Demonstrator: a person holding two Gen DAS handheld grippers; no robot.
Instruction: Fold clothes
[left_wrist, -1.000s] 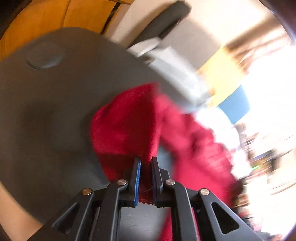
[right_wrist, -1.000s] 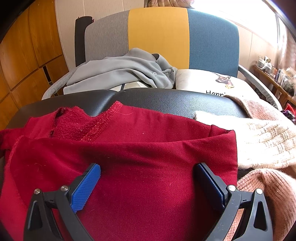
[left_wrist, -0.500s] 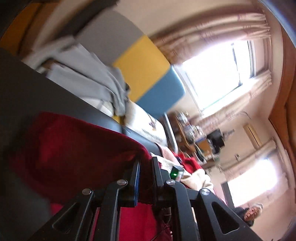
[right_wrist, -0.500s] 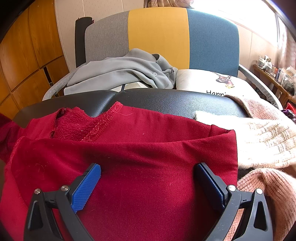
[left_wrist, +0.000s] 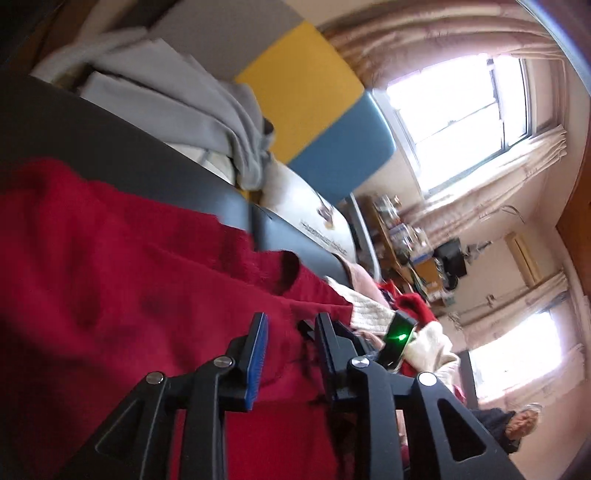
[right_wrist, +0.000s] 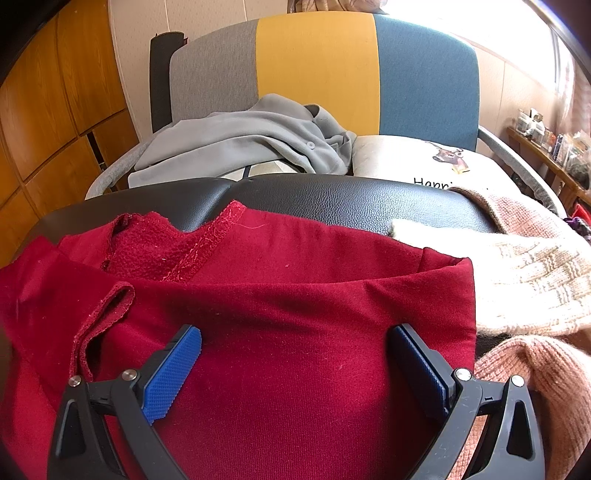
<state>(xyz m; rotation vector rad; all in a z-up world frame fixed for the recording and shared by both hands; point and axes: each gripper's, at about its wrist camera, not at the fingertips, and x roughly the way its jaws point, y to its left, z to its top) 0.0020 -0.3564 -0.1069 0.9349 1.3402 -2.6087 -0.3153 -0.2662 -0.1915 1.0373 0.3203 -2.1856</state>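
A dark red garment (right_wrist: 295, 325) lies partly folded on a black leather surface (right_wrist: 332, 199); its sleeve cuff (right_wrist: 110, 306) now rests folded inward at the left. It also shows in the left wrist view (left_wrist: 110, 295). My right gripper (right_wrist: 293, 354) is wide open just above the garment's front part, holding nothing. My left gripper (left_wrist: 291, 332) is tilted sideways over the red cloth, its jaws parted a little with nothing clamped between them.
A chair with grey, yellow and blue back (right_wrist: 325, 74) stands behind, with a grey garment (right_wrist: 251, 136) and a white cushion (right_wrist: 424, 162) on it. Cream (right_wrist: 528, 280) and pink (right_wrist: 535, 373) knitwear lie at the right. Wooden panels (right_wrist: 55, 110) are at the left.
My left gripper carried the red sleeve in over the garment, swung sideways and opened its jaws, letting go. The cuff now lies on the garment's left. The right gripper has not moved.
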